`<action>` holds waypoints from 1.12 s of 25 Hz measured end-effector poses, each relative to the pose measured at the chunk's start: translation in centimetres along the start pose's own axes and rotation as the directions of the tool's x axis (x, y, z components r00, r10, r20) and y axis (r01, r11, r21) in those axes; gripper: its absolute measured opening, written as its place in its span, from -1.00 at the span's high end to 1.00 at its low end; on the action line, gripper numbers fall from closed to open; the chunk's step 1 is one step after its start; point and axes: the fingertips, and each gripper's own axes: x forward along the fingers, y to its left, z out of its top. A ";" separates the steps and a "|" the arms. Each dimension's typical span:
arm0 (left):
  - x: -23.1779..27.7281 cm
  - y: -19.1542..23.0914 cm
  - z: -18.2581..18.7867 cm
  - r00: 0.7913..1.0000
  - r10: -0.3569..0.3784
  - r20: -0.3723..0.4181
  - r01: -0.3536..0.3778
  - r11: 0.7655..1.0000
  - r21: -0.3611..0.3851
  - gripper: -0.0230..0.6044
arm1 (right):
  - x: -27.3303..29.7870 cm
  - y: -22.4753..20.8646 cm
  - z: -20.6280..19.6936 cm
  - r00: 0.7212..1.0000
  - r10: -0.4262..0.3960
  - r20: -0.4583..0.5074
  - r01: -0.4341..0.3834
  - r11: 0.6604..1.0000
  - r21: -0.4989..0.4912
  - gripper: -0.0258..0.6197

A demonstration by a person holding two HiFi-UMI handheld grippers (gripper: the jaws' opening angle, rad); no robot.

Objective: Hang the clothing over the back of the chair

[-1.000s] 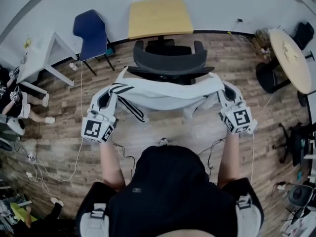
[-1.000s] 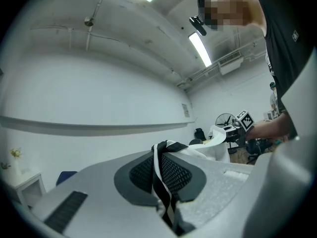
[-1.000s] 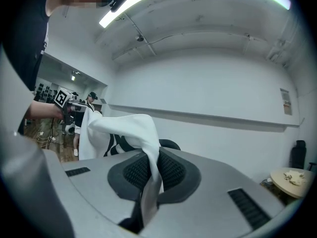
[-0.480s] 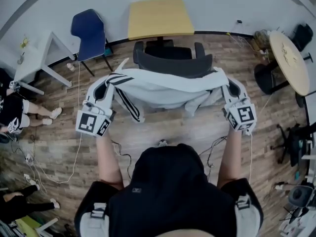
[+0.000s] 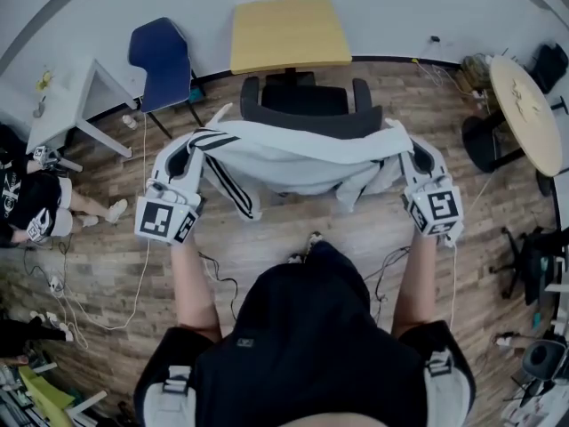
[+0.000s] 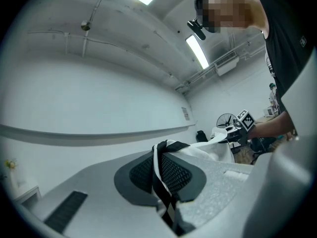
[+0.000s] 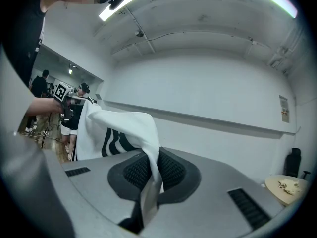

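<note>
A white garment with black stripes [image 5: 293, 160] is stretched wide between my two grippers, just in front of the dark office chair [image 5: 307, 105]. Its upper edge lies along the chair's backrest. My left gripper [image 5: 182, 163] is shut on the striped end of the cloth [image 6: 159, 157]. My right gripper [image 5: 416, 160] is shut on the plain white end [image 7: 148, 162]. In the left gripper view the other gripper [image 6: 237, 129] shows far off, holding the cloth's opposite end. In the right gripper view the striped side of the garment [image 7: 106, 133] hangs to the left.
Behind the chair stands a yellow-topped table [image 5: 289, 32]. A blue chair [image 5: 162, 56] and a white table [image 5: 76, 105] are at the back left. A round table [image 5: 524, 109] is at the right. Cables [image 5: 133, 265] trail over the wooden floor, and a person's legs [image 5: 44, 205] show at the far left.
Both grippers have carried the spread garment forward and up toward the chair back; in the last half second they hardly moved. The person at the left shifted.
</note>
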 end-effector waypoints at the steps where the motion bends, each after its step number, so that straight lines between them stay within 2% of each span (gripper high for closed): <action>1: 0.5 0.3 0.1 1.000 0.006 -0.001 -0.006 1.000 0.002 0.91 | 0.5 -0.4 0.0 1.000 0.002 0.002 -0.002 1.000 0.001 0.89; 10: 6.0 2.7 -1.2 0.997 0.062 -0.036 -0.063 0.998 -0.003 0.91 | 5.8 -4.4 -0.7 0.999 0.044 0.000 -0.044 0.999 0.014 0.89; 18: 7.3 3.9 -3.9 0.991 0.102 -0.087 -0.103 0.995 -0.009 0.91 | 8.6 -5.5 -2.0 0.997 0.077 -0.011 -0.076 0.997 0.029 0.89; 22: 8.4 4.7 -5.1 0.990 0.084 -0.113 -0.085 0.996 -0.006 0.91 | 9.8 -5.7 -2.8 0.997 0.076 -0.032 -0.074 0.996 0.041 0.90; 28: 11.6 6.7 -7.0 0.993 0.010 -0.120 -0.014 0.999 -0.038 0.91 | 12.3 -5.9 -2.9 0.996 0.036 -0.078 -0.033 0.999 0.038 0.89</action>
